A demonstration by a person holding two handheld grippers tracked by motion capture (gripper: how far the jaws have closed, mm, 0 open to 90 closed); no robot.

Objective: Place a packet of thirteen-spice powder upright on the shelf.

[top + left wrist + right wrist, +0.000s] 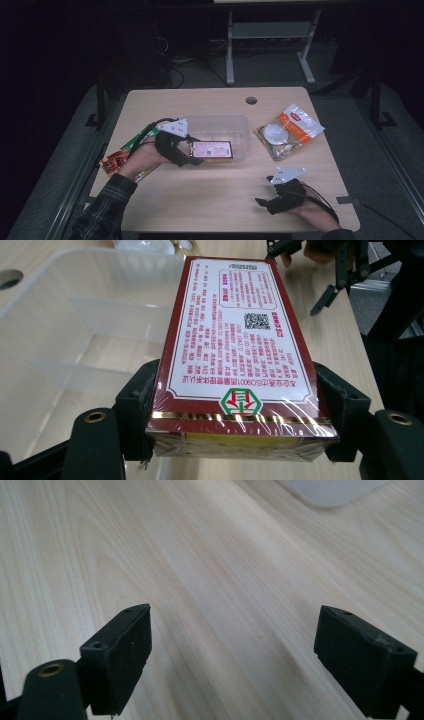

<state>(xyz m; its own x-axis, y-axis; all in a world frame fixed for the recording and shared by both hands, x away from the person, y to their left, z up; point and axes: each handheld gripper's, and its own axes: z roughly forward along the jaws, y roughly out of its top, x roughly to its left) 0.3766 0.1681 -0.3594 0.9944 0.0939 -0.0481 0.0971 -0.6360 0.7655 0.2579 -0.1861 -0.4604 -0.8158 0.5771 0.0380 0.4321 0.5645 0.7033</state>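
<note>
Tabletop (210,200) of pale wood carries everything here. Nearest the person, the right tool (267,200) rests low at the front right edge, its jaws spread wide with nothing between them; the right gripper view shows bare wood grain under the gap. Farther in and to the left, the left tool (192,159) is clenched on one short end of a red box (212,150) with a white printed label, wrapped in clear film. The box lies level, its far end reaching over the clear plastic bin (240,125) at the middle of the tabletop. Left of that hand lie long snack packets (117,157). Beyond and to the right of the bin sits an orange-and-clear bag (290,130).
</note>
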